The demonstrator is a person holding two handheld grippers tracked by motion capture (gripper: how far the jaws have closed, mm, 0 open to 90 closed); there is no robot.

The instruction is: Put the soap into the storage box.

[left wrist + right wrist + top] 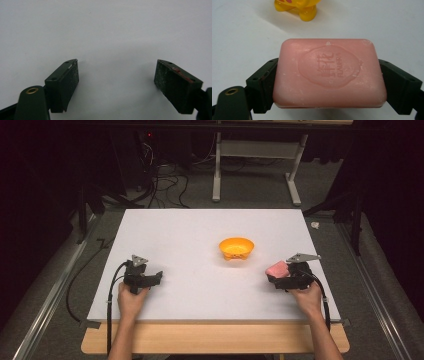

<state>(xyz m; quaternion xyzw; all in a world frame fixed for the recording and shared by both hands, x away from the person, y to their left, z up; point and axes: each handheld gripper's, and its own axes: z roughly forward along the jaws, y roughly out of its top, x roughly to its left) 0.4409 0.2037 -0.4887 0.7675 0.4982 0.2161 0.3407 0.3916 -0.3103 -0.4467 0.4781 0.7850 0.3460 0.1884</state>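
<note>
While our right gripper (329,82) clamped the pink soap bar (329,75) between both jaws, near the orange bowl (236,247) on its right, our left gripper (116,82) stood spread wide, empty, well left of that bowl.

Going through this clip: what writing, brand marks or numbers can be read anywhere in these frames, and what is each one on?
"FUAHERA", or close to it: small raised Latin letters in the stamped emblem on the pink rectangular soap bar, held between the right gripper's jaws; the spelling is uncertain.
Two or three larger embossed Chinese characters above that line, same emblem: too soft-edged to read.
The orange plastic bowl, the white table top and the left gripper carry no legible text.
</note>
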